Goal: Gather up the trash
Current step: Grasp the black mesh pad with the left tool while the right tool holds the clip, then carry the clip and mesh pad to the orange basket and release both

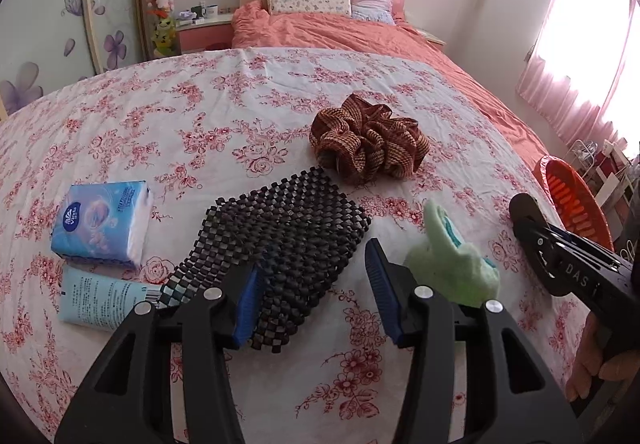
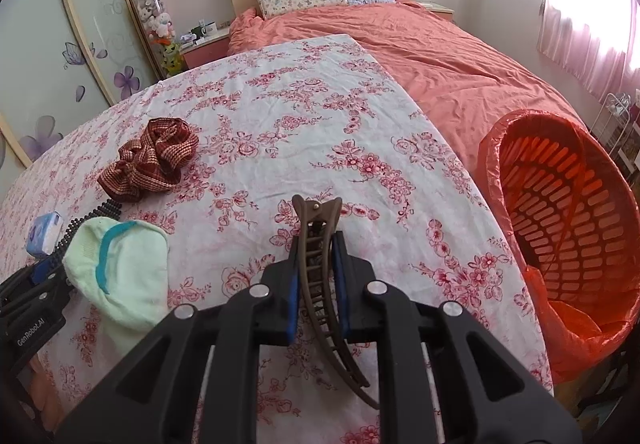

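Observation:
My right gripper (image 2: 318, 244) is shut on a brown hair clip (image 2: 316, 219), which sticks out past the blue pads above the flowered cloth. My left gripper (image 1: 316, 264) is open over a black beaded mat (image 1: 288, 244); one corner of the mat lies between its fingers, untouched by the pads. A pale green sock (image 1: 452, 260) (image 2: 120, 276) lies just right of the left gripper's right finger. An orange basket lined with a red bag (image 2: 568, 211) (image 1: 576, 195) stands off the table's right edge, beside the right gripper.
A brown woven fabric bundle (image 1: 368, 141) (image 2: 152, 159) lies beyond the mat. A blue tissue pack (image 1: 104, 219) and a light blue tube (image 1: 100, 300) lie at the left. Behind the table is a bed with a coral cover (image 2: 440, 55). A hand (image 1: 600, 356) holds the right gripper's handle.

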Demonstrator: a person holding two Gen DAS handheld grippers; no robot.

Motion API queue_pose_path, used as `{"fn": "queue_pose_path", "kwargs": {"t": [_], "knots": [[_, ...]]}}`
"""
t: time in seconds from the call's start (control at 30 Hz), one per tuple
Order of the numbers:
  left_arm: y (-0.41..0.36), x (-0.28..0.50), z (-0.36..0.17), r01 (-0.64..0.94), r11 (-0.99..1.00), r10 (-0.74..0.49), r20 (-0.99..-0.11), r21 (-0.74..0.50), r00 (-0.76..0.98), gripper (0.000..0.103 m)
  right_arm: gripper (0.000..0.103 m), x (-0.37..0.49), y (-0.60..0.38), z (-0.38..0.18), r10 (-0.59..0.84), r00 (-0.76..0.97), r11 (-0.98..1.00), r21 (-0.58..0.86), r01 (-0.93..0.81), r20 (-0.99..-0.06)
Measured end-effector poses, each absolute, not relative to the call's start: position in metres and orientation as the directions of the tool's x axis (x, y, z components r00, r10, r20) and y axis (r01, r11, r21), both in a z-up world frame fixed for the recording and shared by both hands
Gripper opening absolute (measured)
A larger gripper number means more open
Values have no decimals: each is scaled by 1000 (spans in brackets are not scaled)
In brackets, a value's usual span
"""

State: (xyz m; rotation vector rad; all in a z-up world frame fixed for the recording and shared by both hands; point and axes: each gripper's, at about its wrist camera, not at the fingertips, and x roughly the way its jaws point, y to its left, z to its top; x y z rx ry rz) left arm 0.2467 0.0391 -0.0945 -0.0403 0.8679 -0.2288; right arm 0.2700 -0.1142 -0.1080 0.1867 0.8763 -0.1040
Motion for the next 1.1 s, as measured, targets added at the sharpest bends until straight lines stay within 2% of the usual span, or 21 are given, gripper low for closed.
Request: {"fn": "queue_pose_path", "kwargs": {"t": [0.17,0.27,0.33,0.4,0.47,0.6,0.87,1.1], "knots": [[40,247,-95,183,974,-222,-751,-136,622,49,16,270,-115,-108,-12,637,978,123,167,-771],[38,246,-96,176,977,-204,-754,-118,624,45,16,270,-115,-108,-7,638,978,129,167,-770],[26,245,-96,190,981,-148,-764,-35,628,37,16,271,-114,-108,-11,637,978,123,167,-771],[20,244,-96,215,977,-144,-763,-7,630,17,16,271,-114,-108,-12,637,979,121,165,-770],[19,243,-94,222,975,-151,-759,-9,633,13,15,271,-115,-108,-9,639,979,123,161,-769],[30,243,-81,224,971,-208,-742,-80,637,11,15,268,-116,-106,15,645,979,143,147,-764],[53,251,-45,185,969,-247,-701,-165,669,11,15,261,-112,-77,48,687,976,180,121,-725],[58,244,-13,191,965,-263,-653,-182,710,11,15,248,-110,-37,67,737,977,194,88,-673]]}}
